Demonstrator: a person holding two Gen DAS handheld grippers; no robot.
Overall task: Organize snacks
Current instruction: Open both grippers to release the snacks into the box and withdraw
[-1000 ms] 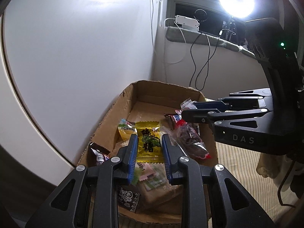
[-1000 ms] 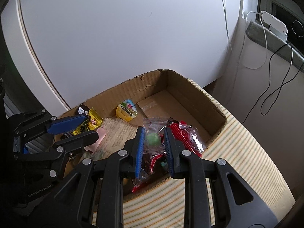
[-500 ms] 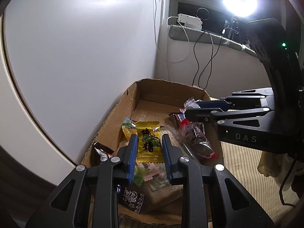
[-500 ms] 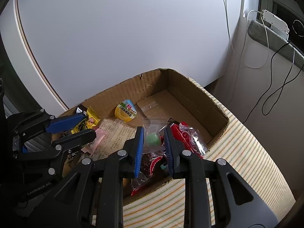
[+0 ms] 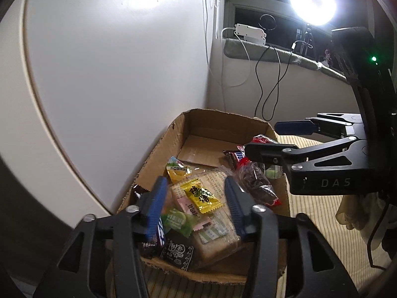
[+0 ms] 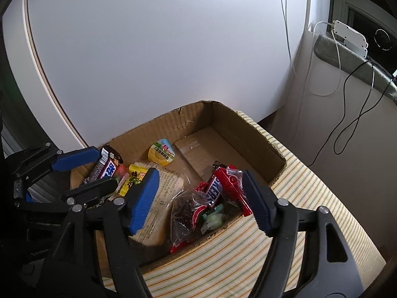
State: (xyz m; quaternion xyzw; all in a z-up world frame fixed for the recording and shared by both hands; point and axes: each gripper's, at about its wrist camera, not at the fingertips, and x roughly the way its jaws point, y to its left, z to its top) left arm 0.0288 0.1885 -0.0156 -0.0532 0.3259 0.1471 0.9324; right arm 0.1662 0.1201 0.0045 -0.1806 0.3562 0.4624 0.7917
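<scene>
Lining striped cloth (image 6: 310, 198): cardboard box (image 6: 248, 134)

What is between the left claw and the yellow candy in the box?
Nothing visible. The left gripper hangs right above the yellow candy, its jaws opening with only air beneath. The candy lies on top of the cracker pack in the cardboard box, uncovered.

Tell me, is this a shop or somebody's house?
Probably a room in someone's home. A cardboard box of mixed snacks sits on a striped cloth, a white power strip lies on a padded window ledge with cables hanging down, and a bright lamp shines nearby.
</scene>
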